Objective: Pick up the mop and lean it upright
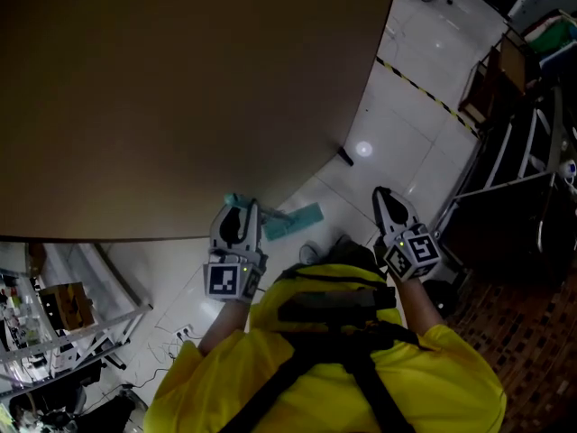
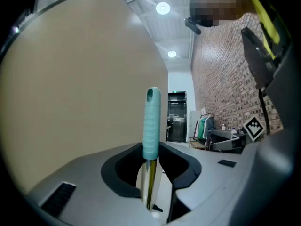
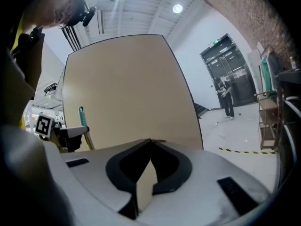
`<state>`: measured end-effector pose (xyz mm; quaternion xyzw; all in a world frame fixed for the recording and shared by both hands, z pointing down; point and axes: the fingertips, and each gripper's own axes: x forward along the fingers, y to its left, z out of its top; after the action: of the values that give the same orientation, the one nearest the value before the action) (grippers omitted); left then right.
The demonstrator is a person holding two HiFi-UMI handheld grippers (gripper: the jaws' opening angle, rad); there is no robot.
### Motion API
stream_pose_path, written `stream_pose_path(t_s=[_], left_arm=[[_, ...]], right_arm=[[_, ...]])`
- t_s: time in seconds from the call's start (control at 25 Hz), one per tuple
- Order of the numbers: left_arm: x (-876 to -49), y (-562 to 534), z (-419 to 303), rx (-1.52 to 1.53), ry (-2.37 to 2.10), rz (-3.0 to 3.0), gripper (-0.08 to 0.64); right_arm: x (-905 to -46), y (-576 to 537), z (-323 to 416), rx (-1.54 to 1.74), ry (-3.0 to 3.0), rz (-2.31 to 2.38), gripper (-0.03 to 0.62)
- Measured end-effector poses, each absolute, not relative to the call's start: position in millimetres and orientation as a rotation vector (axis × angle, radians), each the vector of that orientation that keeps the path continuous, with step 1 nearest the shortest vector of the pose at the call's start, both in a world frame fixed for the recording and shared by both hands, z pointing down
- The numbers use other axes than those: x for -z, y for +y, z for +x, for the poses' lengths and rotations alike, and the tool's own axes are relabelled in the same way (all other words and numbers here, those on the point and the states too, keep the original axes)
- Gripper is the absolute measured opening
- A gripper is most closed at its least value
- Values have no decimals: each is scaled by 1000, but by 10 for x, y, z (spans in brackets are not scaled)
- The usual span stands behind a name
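1. Left gripper (image 2: pixel 151 150): the jaws stand at a narrow setting, clamped on the mop (image 2: pixel 151 126) where the ribbed teal grip (image 2: pixel 151 117) meets the metal shaft (image 2: pixel 149 182). The grip projects beyond the jaws.
2. Right gripper (image 3: pixel 149 142): the jaw tips meet and nothing is held. It hangs beside the person's body, apart from the mop.
3. Mop position: roughly upright. In the head view, the mop head (image 1: pixel 296 222) lies low on the pale floor (image 1: pixel 406 124), just beyond the left gripper (image 1: pixel 238 216) and near the foot of the beige panel (image 1: pixel 180 106).
4. Handling, as a judgement: the shaft is stiff and probably light, with most of the weight at the head. Bare metal is likely slippery, so the ribbed grip is the better hold. A hold this high lets the lower end swing. The right gripper (image 1: pixel 388 207) could steady the shaft lower down.
5. The panel offers the nearest surface to lean against.
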<state>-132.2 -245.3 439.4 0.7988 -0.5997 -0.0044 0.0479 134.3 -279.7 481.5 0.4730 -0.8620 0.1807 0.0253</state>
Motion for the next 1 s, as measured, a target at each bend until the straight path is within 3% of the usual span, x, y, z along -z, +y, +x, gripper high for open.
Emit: stream_pose_path(t_s=[0.52, 1.0], left_arm=[[-6551, -3147, -1461, -225, -1801, 2085, 117], [-6769, -3692, -1707, -241, -1766, 2064, 123]], right_arm=[[-4963, -2895, 1161, -610, -2658, 1414, 6], [-5014, -2925, 1081, -643, -2673, 1378, 6]])
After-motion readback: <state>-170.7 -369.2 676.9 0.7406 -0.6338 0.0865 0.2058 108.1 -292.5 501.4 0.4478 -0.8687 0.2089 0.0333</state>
